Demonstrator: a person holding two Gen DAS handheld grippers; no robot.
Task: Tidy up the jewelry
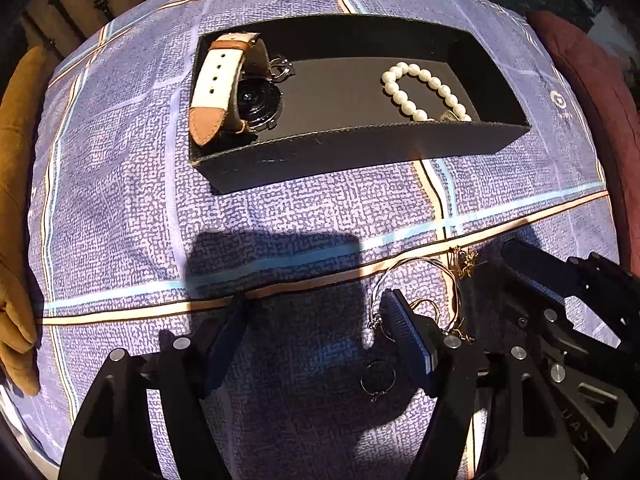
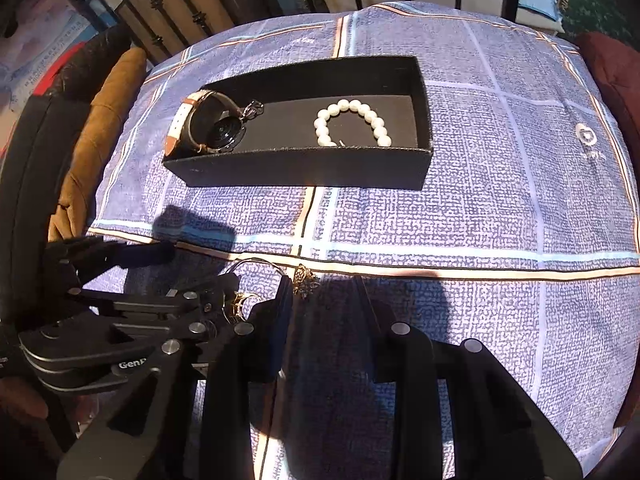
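Two handheld grippers hung low over a blue checked cloth [image 1: 120, 152] where loose jewelry waited to be sorted into a black tray [image 1: 360, 152]. The tray, farther up the cloth, already held a watch [image 1: 224, 92] with a white-and-tan strap at 1 end, a small dark trinket [image 1: 282, 69] beside it, and a pearl bracelet [image 1: 424, 92] at the other end.

The left gripper [image 1: 320, 320] pointed almost straight down with its fingers spread wide and nothing between the pads. Its right finger [image 1: 404, 332] stood among the loose pieces: a thin wire bangle [image 1: 404, 268] curved around the tip, and a small ring [image 1: 378, 378] lay just inside it on the cloth.

The right gripper [image 2: 324, 300] sat close alongside, fingers partly apart and empty. A gold charm [image 2: 306, 280] lay just beside its left finger.

The risks looked plain. The pieces were thin, tangled and close together, so a closing pinch could have caught the bangle and dragged a chain or the ring along with it. The soft cloth could have bunched into the pads. With both tools crowding 1 small heap, they could have knocked each other or flicked a piece off the cloth.
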